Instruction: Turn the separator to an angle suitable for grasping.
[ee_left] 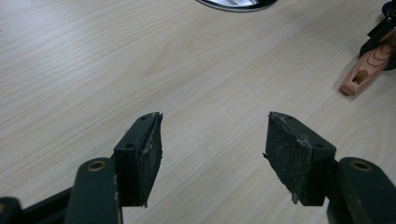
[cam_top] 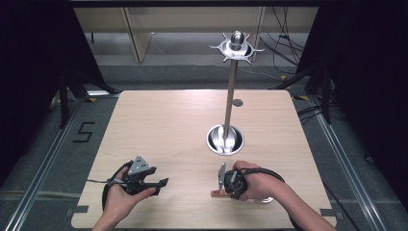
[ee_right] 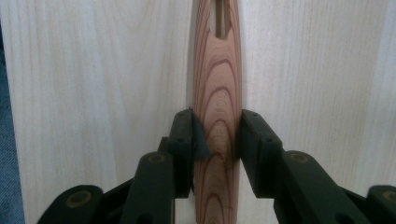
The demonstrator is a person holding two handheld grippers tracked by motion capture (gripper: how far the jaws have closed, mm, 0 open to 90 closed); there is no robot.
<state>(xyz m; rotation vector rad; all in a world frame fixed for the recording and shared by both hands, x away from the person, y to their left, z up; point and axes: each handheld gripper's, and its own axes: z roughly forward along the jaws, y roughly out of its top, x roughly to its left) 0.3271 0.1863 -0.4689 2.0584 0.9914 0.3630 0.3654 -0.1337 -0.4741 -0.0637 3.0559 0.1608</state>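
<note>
A wooden utensil handle (ee_right: 217,84) with a slot near its far end lies flat on the table. My right gripper (ee_right: 217,119) is shut on it, a pad pressing on each side. From above, the handle's tip (cam_top: 217,193) pokes out left of the right gripper (cam_top: 227,185) near the front edge; the hand hides the other end of the utensil. My left gripper (ee_left: 215,135) stands open over bare wood with nothing between its fingers. In the high view the left gripper (cam_top: 161,183) sits at the front left, pointing right. The handle (ee_left: 364,70) also shows from it.
A metal utensil stand rises from a round steel base (cam_top: 225,139) at centre right, its pole topped by a ring of hooks (cam_top: 235,48). The base's rim (ee_left: 236,3) appears ahead of the left gripper. The light wooden table (cam_top: 168,125) ends close behind both hands.
</note>
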